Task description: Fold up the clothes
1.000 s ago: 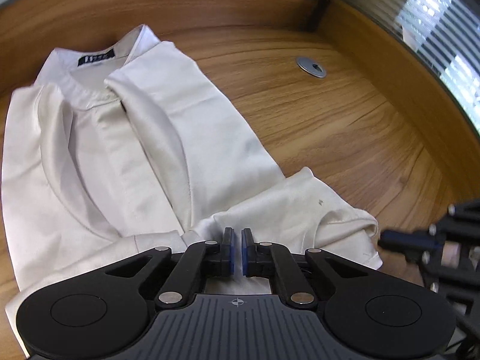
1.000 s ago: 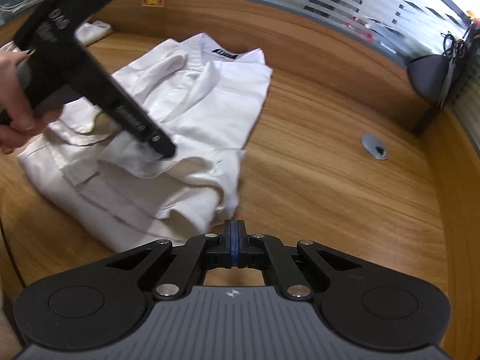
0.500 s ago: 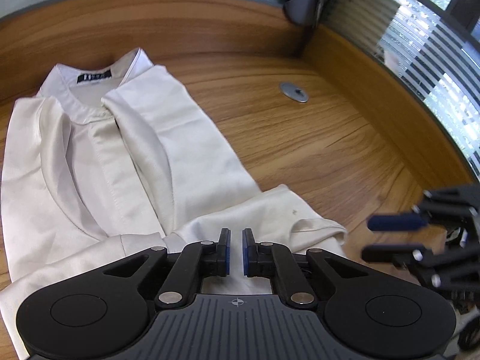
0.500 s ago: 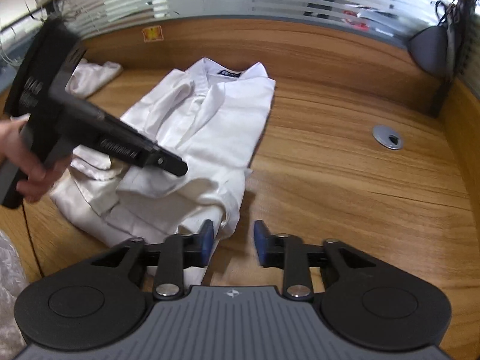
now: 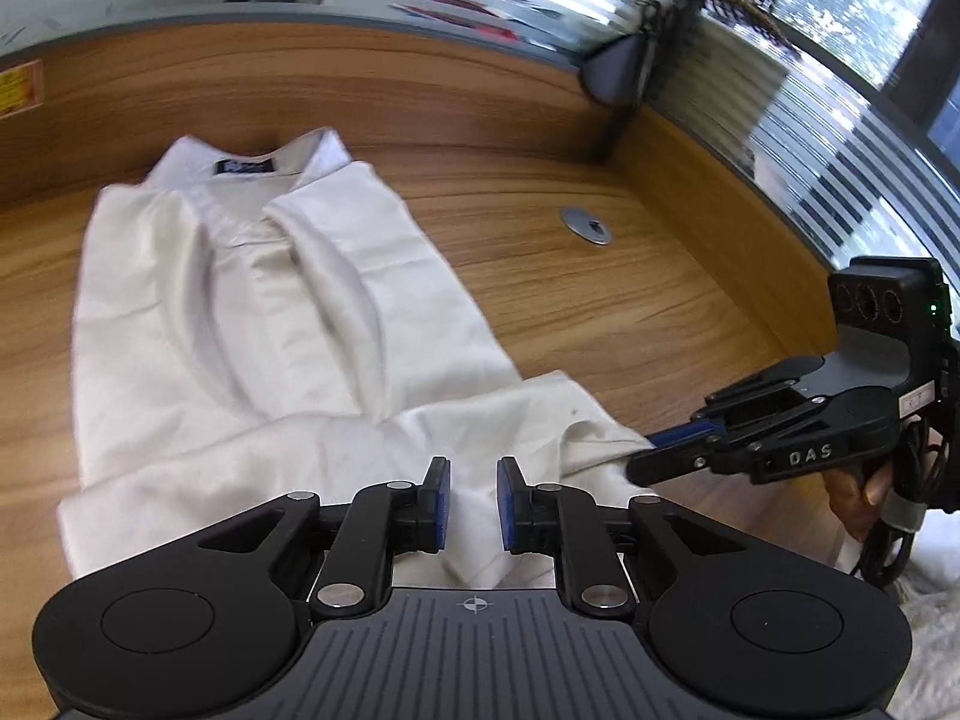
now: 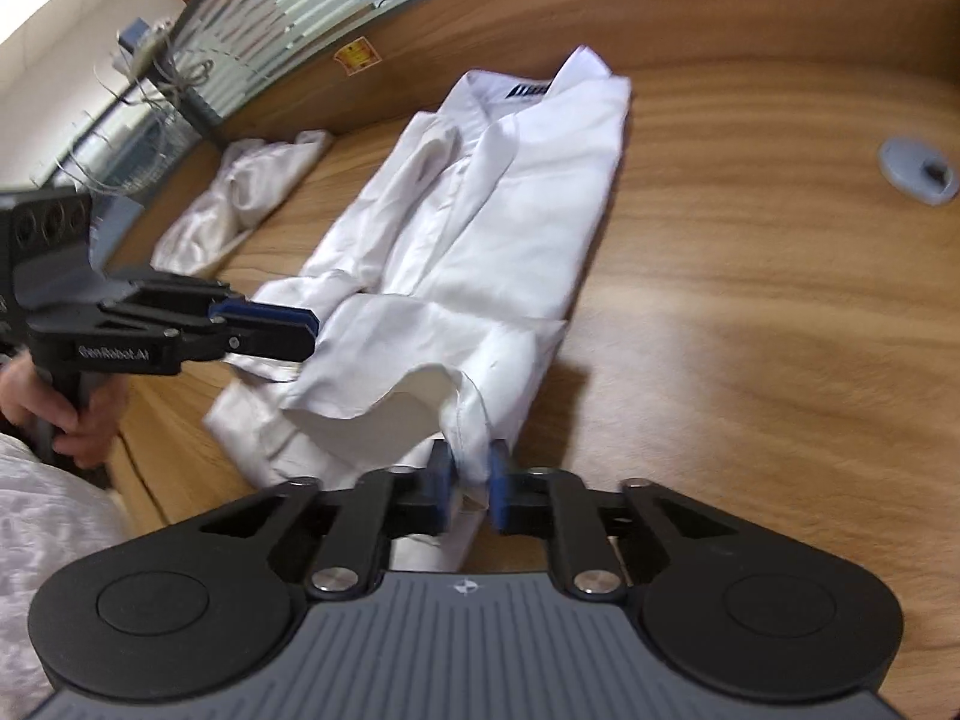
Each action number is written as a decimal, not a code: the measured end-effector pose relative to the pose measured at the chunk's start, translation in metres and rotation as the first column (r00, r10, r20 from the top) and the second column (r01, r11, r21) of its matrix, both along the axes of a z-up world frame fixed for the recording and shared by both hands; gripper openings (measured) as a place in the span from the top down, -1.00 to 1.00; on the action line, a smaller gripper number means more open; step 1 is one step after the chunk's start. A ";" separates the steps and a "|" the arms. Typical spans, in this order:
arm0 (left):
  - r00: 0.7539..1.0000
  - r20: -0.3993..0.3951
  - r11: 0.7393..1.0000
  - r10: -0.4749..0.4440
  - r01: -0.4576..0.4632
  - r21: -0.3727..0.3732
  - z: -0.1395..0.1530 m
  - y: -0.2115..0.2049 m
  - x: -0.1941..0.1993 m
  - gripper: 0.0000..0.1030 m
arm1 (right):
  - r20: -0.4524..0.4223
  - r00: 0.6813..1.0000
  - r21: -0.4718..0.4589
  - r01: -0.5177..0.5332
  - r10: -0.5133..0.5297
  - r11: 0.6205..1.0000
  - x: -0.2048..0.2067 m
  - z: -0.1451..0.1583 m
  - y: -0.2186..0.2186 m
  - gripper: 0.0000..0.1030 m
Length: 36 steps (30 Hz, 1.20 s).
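A white collared shirt [image 5: 288, 312] lies on the wooden desk [image 5: 630, 312], collar far, sleeves folded in, lower part doubled up toward me. My left gripper [image 5: 468, 504] hovers over the near fold; its jaws are opening, with a small gap and no cloth pinched. From the right wrist view the shirt [image 6: 510, 228] runs away to the upper right, and the left gripper [image 6: 270, 330] points at its near-left fold. My right gripper [image 6: 467, 489] is closing, its blue pads on a bunched corner of the lower fold. In the left wrist view the right gripper [image 5: 666, 450] meets that corner.
A second crumpled white garment [image 6: 246, 192] lies far left against the wooden partition [image 5: 420, 90]. A grey cable grommet [image 6: 918, 171] is set in the desk to the right of the shirt. A hand [image 6: 66, 414] holds the left gripper's handle near the desk's front edge.
The right gripper opened, swung in to the shirt's near corner and closed on the cloth. The left gripper drew back and up, and its jaws parted a little.
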<state>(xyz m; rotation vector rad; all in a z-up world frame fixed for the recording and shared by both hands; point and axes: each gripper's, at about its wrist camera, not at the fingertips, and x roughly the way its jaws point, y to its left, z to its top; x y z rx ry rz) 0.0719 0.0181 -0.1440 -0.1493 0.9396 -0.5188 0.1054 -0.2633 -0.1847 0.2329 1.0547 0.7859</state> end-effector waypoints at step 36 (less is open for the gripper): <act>0.966 0.049 0.943 -0.252 0.234 0.237 -0.015 -0.046 -0.020 -0.06 | 0.390 0.909 -0.665 0.165 0.151 0.728 -0.082 0.023 0.096 0.99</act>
